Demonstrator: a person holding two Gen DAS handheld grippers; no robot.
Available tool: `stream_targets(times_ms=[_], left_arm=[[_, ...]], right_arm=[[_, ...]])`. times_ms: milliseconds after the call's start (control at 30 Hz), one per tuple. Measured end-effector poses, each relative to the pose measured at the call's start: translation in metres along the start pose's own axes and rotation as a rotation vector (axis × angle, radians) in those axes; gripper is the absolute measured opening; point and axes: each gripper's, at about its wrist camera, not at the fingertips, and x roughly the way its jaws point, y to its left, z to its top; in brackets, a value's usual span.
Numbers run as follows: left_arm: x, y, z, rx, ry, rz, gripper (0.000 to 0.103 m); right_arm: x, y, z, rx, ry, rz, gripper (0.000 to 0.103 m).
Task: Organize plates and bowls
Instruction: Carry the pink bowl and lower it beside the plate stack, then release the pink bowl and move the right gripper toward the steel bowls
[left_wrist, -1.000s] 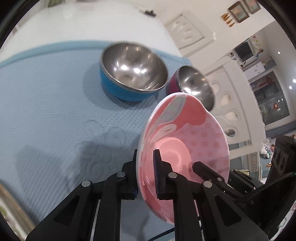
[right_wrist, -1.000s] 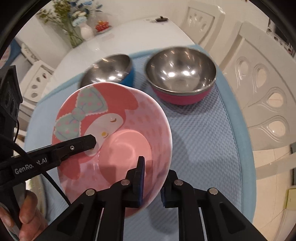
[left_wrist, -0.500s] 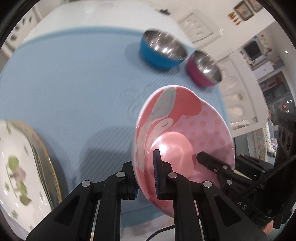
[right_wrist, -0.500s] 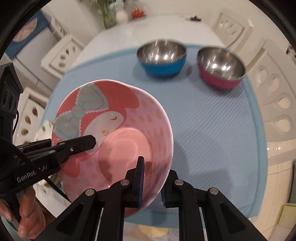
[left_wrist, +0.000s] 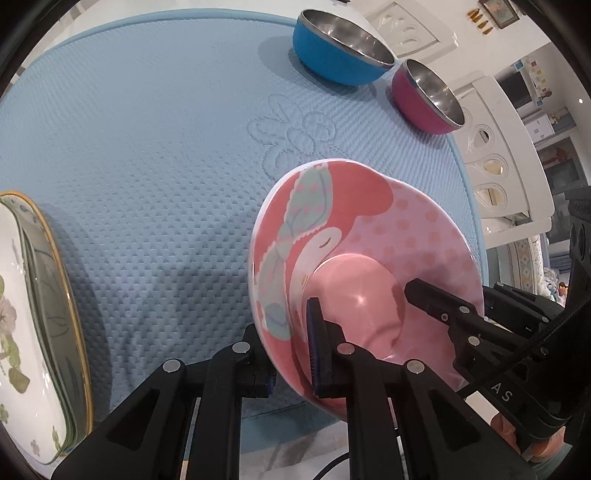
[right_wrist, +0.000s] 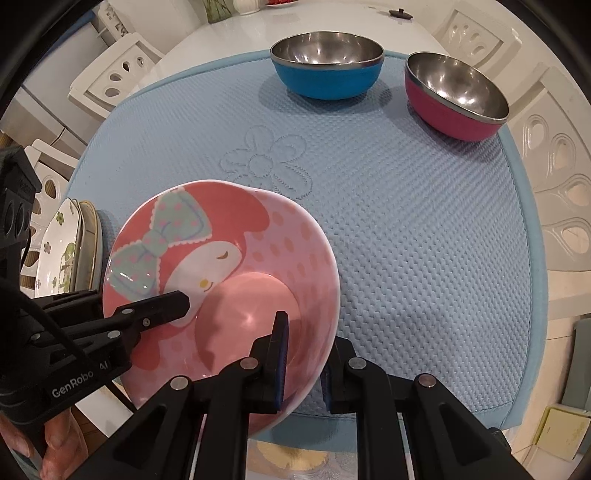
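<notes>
Together, both grippers clamp the pink bowl's (right_wrist: 236, 266) rim above the mat's (right_wrist: 406, 221) near edge.

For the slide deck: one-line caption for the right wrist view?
Both claws, right claw and left claw, grip the pink bowl's rim above the blue mat.

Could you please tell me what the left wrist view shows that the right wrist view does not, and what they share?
Only the left wrist view shows framed pictures on the far wall and the plates' gold rim up close. Only the right wrist view shows the vase base and a small dark item on the white table. Both show the pink bowl pinched at its rim by both grippers, the left gripper and the right gripper, plus the blue bowl, the magenta bowl and the blue mat.
</notes>
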Motion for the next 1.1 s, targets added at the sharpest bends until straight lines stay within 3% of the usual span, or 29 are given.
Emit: stream_targets(times_ms=[500,633,867,1000,1100], left_arm=[[-0.006,0.000,-0.009,0.006,0.025,-0.009,0.014],[-0.020,-0.005,-0.012,0.043,0.004,0.057,0.016],[-0.061,-0.031,0.000,0.150,-0.113,0.214,0.016],[-0.089,-0.046,0.017,0.218,-0.181,0.253,0.017],[-0.111,-0.062,0.042,0.288,-0.244,0.263,0.036]], right_arm=[[-0.015,-0.018,0.001,0.016,0.003,0.076,0.014],[-0.029,-0.022,-0.001,0.016,-0.020,0.102,0.014],[-0.046,-0.026,0.001,0.014,-0.048,0.129,0.014],[-0.074,-0.029,0.007,0.021,-0.142,0.167,0.014],[-0.103,-0.034,0.023,0.045,-0.268,0.176,0.016]])
